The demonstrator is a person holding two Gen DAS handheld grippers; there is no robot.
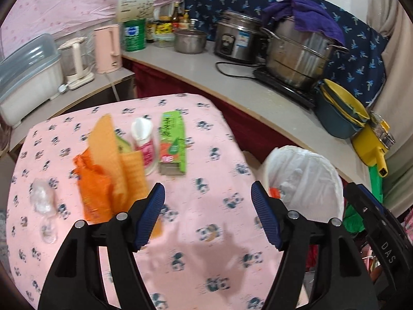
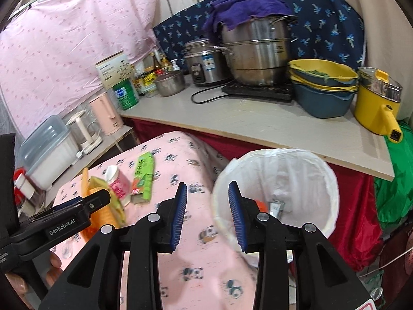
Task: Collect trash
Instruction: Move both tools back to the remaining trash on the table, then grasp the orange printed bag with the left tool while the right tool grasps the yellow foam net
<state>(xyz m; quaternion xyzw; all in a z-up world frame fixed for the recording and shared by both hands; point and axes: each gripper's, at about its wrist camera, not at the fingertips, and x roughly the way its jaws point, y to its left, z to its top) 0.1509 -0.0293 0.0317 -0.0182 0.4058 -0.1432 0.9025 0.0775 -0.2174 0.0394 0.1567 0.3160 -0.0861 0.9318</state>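
Now both grippers are empty: left gripper (image 1: 207, 213) wide above the table (image 1: 196, 266), right gripper (image 2: 207, 213) narrower; only its view shows the bin (image 2: 304, 170) bottom, possibly an orange wrapper (image 2: 260, 205)

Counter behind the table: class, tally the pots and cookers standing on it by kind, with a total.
Tall steel steamer pot: 1
Small lidded steel pot: 1
Rice cooker: 1
Yellow handled pot: 1
Induction hob: 1
Total: 5
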